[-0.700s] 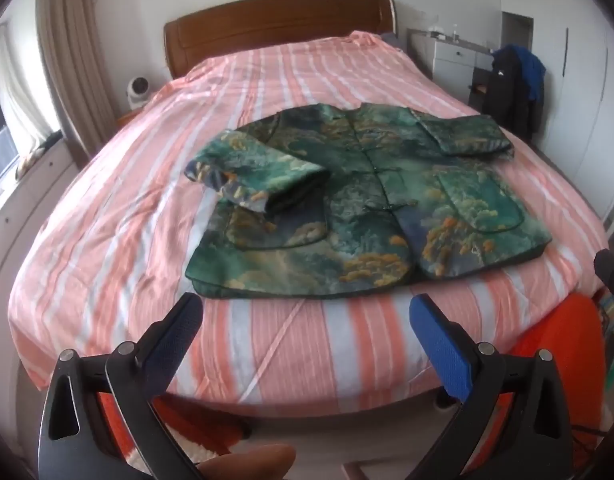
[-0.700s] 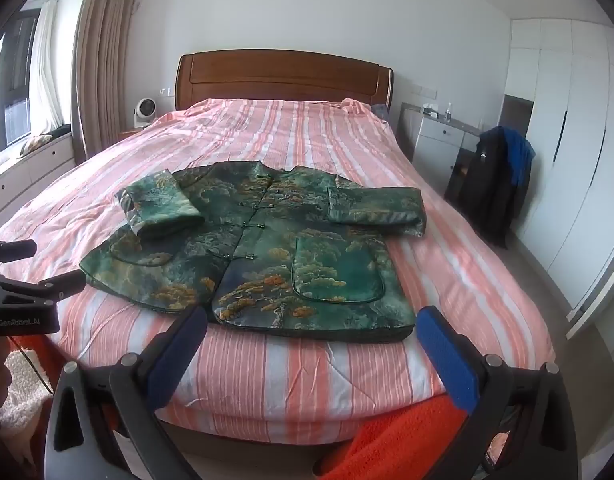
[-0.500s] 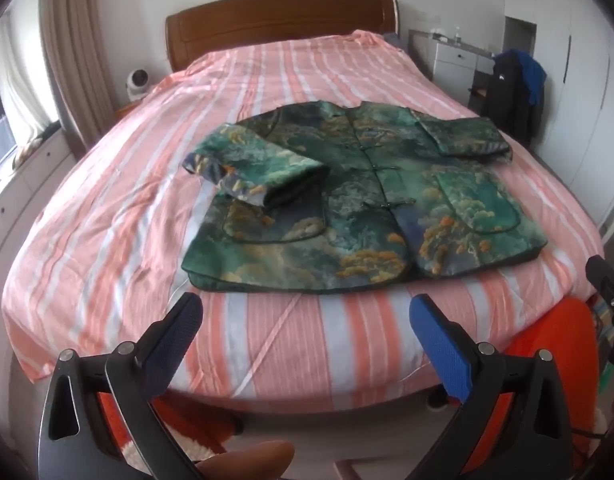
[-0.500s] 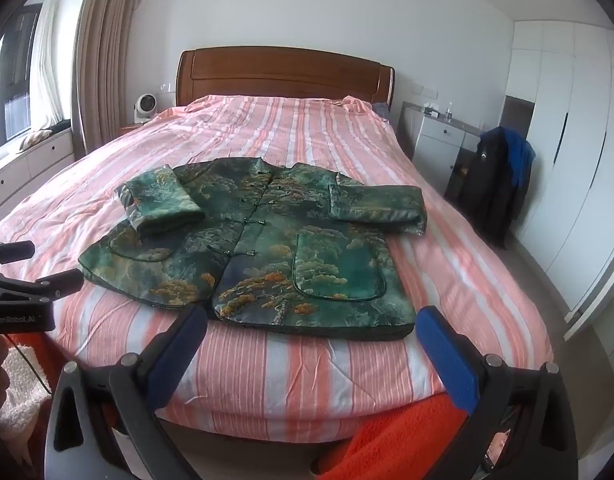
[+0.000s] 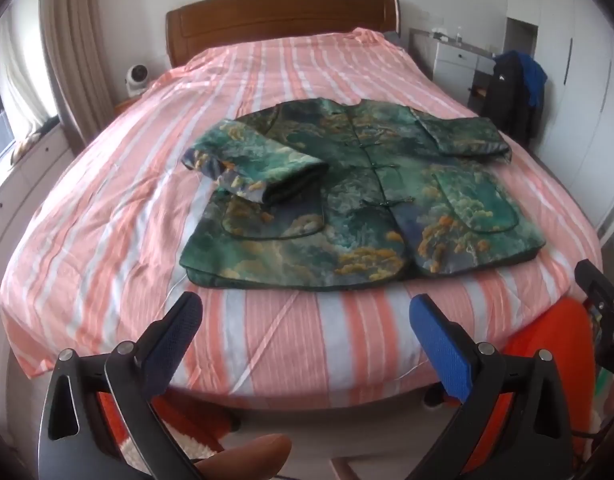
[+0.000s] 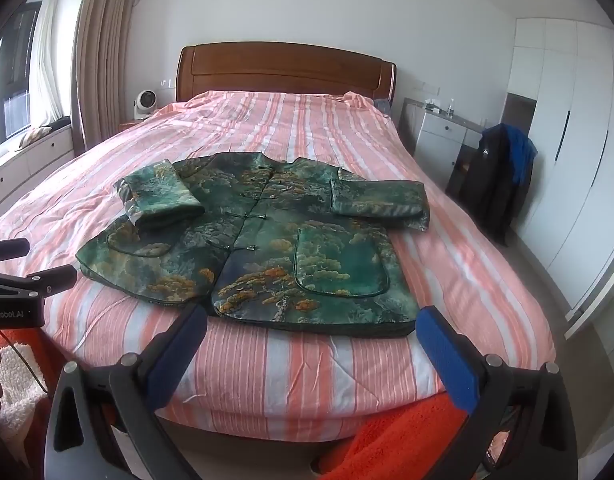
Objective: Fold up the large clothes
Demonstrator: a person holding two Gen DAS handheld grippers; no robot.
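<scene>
**Sleeves in, hem fold next**

Our left gripper (image 5: 305, 320) and right gripper (image 6: 311, 330) hover wide and empty off the bed's (image 6: 291, 364) near edge. The jacket (image 6: 267, 240) lies flat mid-bed, sleeves seemingly folded inward. Next we'd grasp the near hem corners.

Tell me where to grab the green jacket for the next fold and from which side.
Grip the jacket at its bottom hem, one corner per gripper, coming from the foot of the bed. The hem lies flat and nearest, both sleeves are already folded in, and both sets of jaws stand open and empty, short of it.
</scene>
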